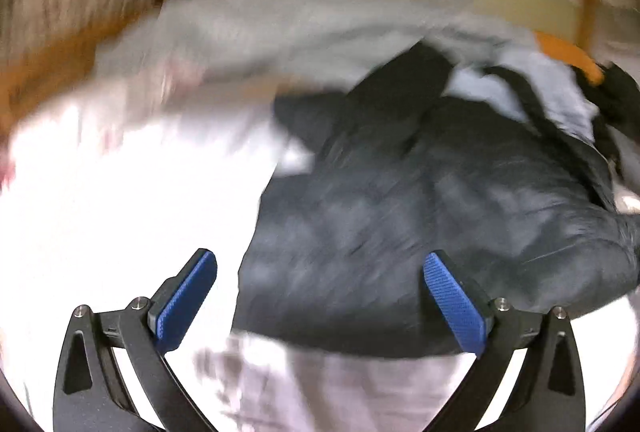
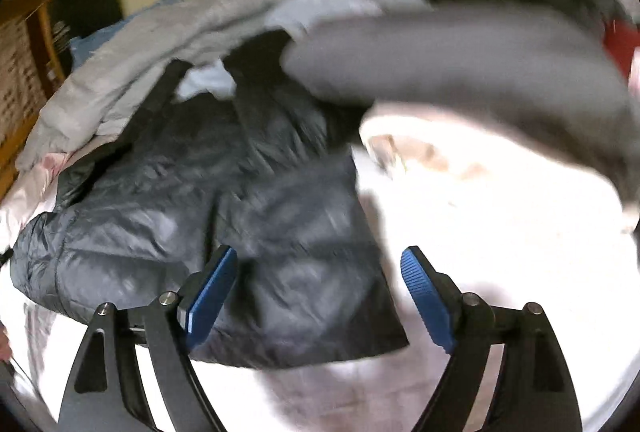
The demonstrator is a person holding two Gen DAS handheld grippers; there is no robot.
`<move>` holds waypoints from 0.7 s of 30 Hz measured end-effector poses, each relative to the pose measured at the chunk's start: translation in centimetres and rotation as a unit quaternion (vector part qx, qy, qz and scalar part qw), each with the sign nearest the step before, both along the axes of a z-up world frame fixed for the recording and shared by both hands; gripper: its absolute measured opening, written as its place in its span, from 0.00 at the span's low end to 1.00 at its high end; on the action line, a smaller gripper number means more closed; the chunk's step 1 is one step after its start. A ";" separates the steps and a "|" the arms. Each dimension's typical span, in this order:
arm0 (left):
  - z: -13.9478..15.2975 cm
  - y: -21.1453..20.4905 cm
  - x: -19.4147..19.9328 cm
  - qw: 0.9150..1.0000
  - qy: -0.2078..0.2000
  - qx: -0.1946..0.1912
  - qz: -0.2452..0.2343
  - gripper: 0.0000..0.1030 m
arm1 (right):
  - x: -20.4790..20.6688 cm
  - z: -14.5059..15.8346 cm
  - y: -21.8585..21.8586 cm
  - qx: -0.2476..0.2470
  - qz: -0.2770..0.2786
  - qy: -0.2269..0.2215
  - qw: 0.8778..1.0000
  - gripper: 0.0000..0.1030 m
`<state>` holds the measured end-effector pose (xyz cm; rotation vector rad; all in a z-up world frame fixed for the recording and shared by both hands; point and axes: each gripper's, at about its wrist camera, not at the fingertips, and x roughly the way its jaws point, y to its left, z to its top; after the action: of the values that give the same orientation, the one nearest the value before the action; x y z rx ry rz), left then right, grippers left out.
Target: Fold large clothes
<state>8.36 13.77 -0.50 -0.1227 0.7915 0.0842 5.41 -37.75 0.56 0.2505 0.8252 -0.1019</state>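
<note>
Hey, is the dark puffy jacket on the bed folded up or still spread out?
Folded, at least partly: the dark puffy jacket lies as a compact bundle, layers overlapping, on the white bedding. Blur hides how neatly.

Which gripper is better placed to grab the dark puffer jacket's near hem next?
Right, probably. The right gripper is open with the dark puffer jacket hem lying between its fingers. The left gripper, also open, frames only the hem's edge, one finger over white bedding. Both views are blurred.
</note>
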 end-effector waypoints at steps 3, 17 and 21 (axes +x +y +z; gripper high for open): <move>-2.9 1.7 1.9 0.993 0.069 -0.091 -0.004 0.90 | 0.8 -1.6 -0.3 0.053 0.032 0.029 0.998 0.78; -0.1 0.4 -6.5 0.993 0.021 -0.103 -0.049 0.09 | -7.8 2.7 1.9 0.043 0.074 -0.040 0.996 0.17; -1.0 -0.4 -6.9 0.999 0.032 -0.020 -0.005 0.63 | -9.3 1.4 3.0 0.009 0.054 -0.029 0.998 0.24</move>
<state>1.46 13.37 -1.53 -0.1539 0.8571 0.0637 -3.94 -34.74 1.95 0.2253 0.7812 0.0135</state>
